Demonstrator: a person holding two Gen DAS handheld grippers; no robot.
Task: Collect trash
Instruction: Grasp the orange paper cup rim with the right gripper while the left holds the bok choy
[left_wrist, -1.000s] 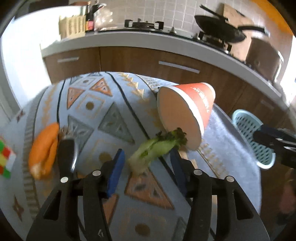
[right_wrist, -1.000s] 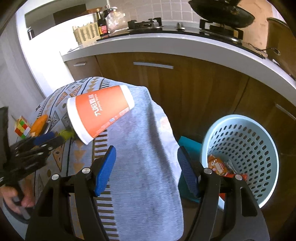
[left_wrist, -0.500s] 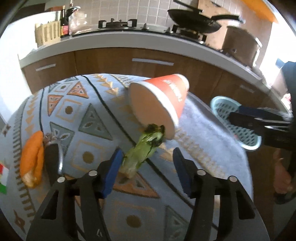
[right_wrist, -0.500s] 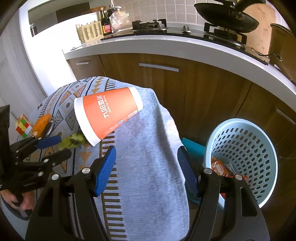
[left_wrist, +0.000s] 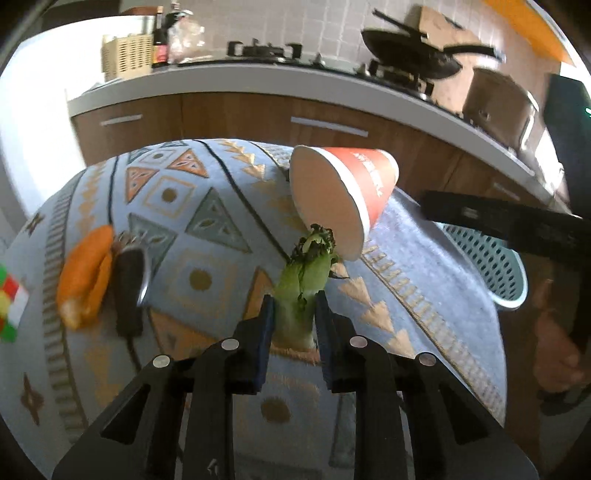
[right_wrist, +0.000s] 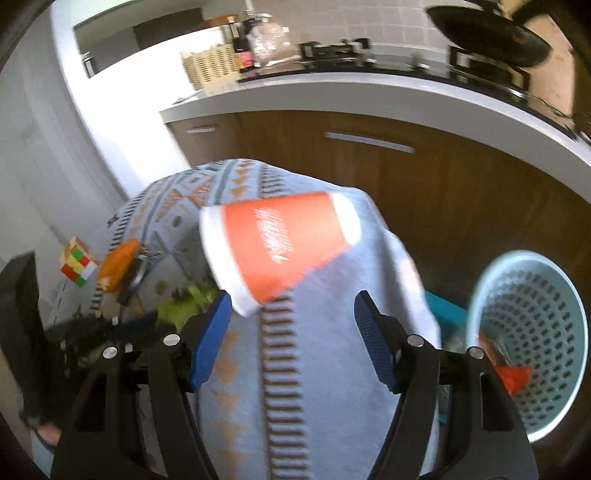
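My left gripper (left_wrist: 293, 314) is shut on a green vegetable stalk (left_wrist: 301, 291) that stands up from the patterned cloth. An orange paper cup (left_wrist: 343, 195) lies on its side just beyond the stalk, mouth toward me. In the right wrist view the cup (right_wrist: 277, 247) lies just ahead of my open right gripper (right_wrist: 293, 321), which is empty above the cloth. The stalk (right_wrist: 188, 299) shows to its left with the left gripper on it. A light blue trash basket (right_wrist: 528, 325) stands on the floor at right, with orange wrappers inside.
A carrot (left_wrist: 86, 275) and a black-handled peeler (left_wrist: 129, 280) lie at the cloth's left. A colour cube (right_wrist: 77, 260) sits at the far left. Brown kitchen cabinets (right_wrist: 369, 166) and a white counter stand behind. The cloth-covered table (left_wrist: 207, 229) drops off at right toward the basket (left_wrist: 487, 262).
My left gripper has closed on the vegetable stalk, which now stands upright between the pads. My right gripper has moved closer to the cup.
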